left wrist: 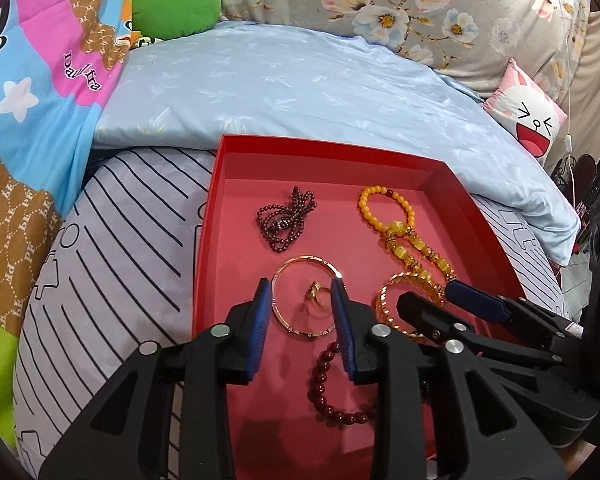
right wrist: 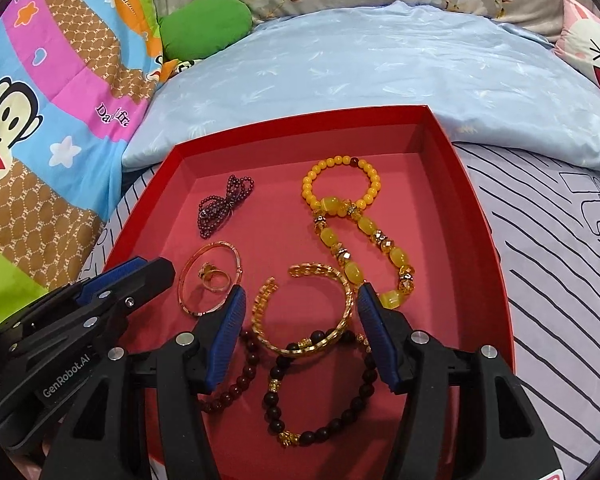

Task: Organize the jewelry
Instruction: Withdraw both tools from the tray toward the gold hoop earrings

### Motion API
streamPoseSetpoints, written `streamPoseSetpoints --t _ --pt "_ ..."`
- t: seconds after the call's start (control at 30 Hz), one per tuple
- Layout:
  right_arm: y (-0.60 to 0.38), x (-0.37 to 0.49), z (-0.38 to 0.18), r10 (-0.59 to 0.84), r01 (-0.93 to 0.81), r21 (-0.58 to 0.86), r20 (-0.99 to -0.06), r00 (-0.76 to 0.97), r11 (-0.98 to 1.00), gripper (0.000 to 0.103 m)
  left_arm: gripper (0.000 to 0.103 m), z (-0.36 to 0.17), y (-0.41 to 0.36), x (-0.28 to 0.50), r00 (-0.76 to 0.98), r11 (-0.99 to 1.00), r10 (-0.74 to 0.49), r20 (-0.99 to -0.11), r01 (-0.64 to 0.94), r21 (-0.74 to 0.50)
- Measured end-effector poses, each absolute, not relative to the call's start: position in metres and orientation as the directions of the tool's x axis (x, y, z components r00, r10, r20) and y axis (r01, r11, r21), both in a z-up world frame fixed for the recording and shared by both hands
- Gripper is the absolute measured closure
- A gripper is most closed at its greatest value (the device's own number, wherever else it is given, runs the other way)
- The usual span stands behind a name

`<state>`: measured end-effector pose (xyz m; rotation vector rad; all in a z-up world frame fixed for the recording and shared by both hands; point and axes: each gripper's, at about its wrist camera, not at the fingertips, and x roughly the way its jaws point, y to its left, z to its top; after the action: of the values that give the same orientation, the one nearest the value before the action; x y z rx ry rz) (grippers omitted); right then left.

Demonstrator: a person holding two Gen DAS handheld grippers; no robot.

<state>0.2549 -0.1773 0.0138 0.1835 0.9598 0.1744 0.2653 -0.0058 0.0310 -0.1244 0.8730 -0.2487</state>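
Dark red bead bracelet [left wrist: 332, 384] lies nearest in the red tray [left wrist: 476, 216]. Left hand-held gripper [left wrist: 300, 286], part open and empty, straddles the small gold ring [left wrist: 315, 295]; closing may snag the thin rose-gold bangle [left wrist: 300, 260].

bedsheet: grey [left wrist: 112, 256], black stripes
blue quilt [left wrist: 284, 92]: folded across bed's far side
cartoon blanket [left wrist: 32, 92]: left edge
green cushion [left wrist: 176, 8]: far left corner
rabbit pillow [left wrist: 528, 116]: far right

Bedroom: quilt [left wrist: 260, 92], pillows [left wrist: 532, 124].
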Motion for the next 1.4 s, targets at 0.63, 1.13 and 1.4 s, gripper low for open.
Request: streamPoseSetpoints --t 0.63,1.13,1.4 --pt "-0.182 0.194 0.065 0.214 -0.075 0.215 -0.746 0.631 0.974 0.046 0.069 0.078 -0.011 0.215 0.663 0.959 -0.282 -0.693 0.214 -0.185" --pt "-0.213 0.112 0.06 0.145 0.0 0.186 -0.765 0.628 0.983 0.046 0.062 0.073 -0.011 0.145 0.646 0.959 -0.277 -0.712 0.228 -0.166" --pt "-0.221 0.084 0.031 0.128 0.041 0.185 -0.807 0.577 0.982 0.046 0.06 0.05 -0.009 0.122 0.608 0.964 -0.261 -0.75 0.21 -0.166"
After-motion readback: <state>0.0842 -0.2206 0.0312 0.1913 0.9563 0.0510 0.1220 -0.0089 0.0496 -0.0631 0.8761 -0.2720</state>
